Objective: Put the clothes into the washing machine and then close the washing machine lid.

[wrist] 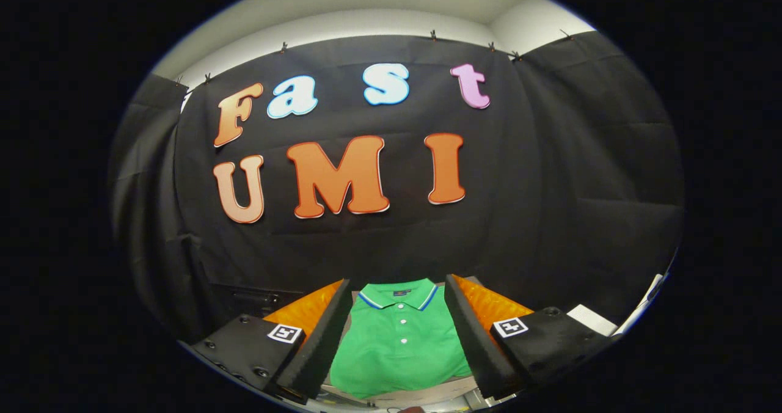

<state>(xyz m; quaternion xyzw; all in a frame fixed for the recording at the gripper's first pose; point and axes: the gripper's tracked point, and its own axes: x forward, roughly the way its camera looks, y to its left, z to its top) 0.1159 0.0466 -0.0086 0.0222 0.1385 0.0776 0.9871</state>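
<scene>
Here the hand-held gripper (397, 339) was spread wide, and its two fingers held nothing; no finger touched any cloth. Between the fingers, a little ahead and below them, lay the bright green polo shirt with white buttons and a blue-and-white edged collar (398, 346). It lay flat on a pale surface (421, 396), its front up. Its long axis ran almost straight along the direction of the fingers: the body of the shirt was the near part, and the collar was the far part. So the shirt was directly in front of the gripper, not to the left or right, and I judged that the coming move called for going straight forward and down. To the right there were pale flat objects (589, 318) that I could not identify. Beyond the shirt hung the black cloth wall (550, 187).
</scene>
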